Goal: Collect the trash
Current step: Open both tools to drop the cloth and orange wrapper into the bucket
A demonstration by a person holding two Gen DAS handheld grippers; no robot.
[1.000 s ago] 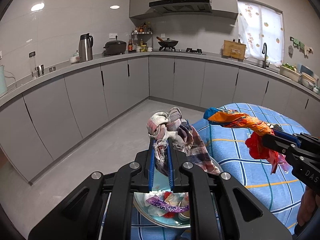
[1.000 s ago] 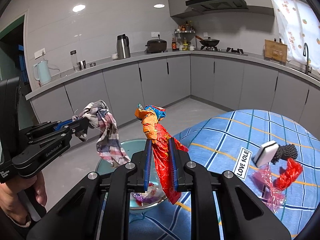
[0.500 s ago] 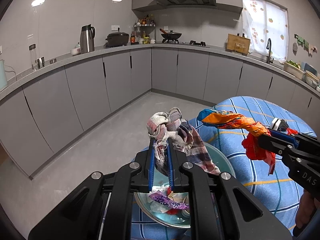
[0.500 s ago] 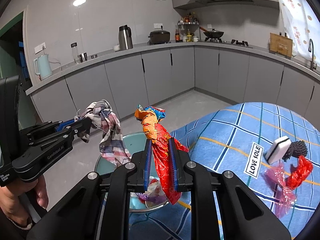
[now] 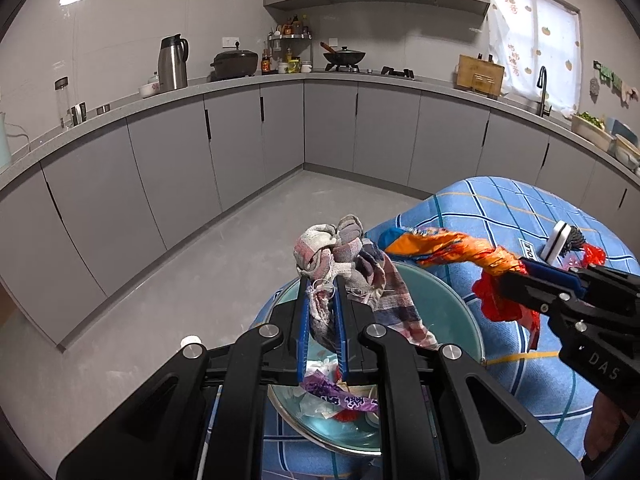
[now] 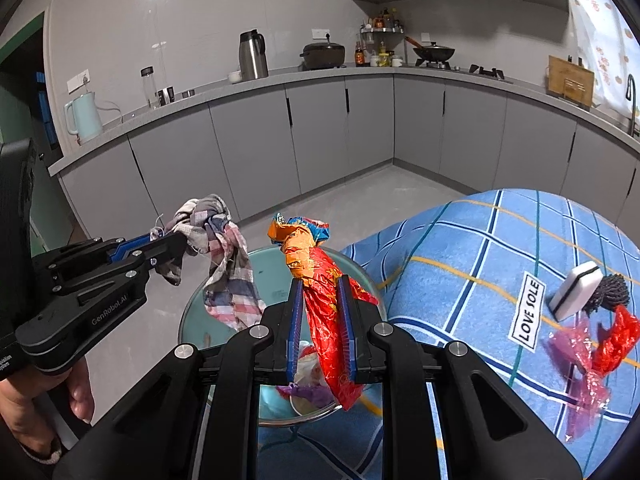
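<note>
My left gripper (image 5: 322, 300) is shut on a plaid rag (image 5: 344, 252) and holds it above a glass bowl (image 5: 452, 304); both show in the right wrist view, gripper (image 6: 176, 244), rag (image 6: 228, 268). My right gripper (image 6: 321, 296) is shut on a twisted red-orange snack wrapper (image 6: 316, 272), also over the glass bowl (image 6: 192, 320). It appears in the left wrist view too (image 5: 460, 250). The bowl holds several wrappers, one purple (image 5: 340, 398).
The bowl sits at the corner of a table with a blue checked cloth (image 6: 480, 248). On the cloth lie a white sponge (image 6: 576, 290), a dark scrubber (image 6: 612, 292), a pink wrapper (image 6: 580, 364) and a red wrapper (image 6: 618, 336). Grey cabinets line the room beyond the floor.
Both grippers have moved lower and nearer the bowl, still holding the rag and the wrapper. The bowl and table sit larger and closer in both views.
</note>
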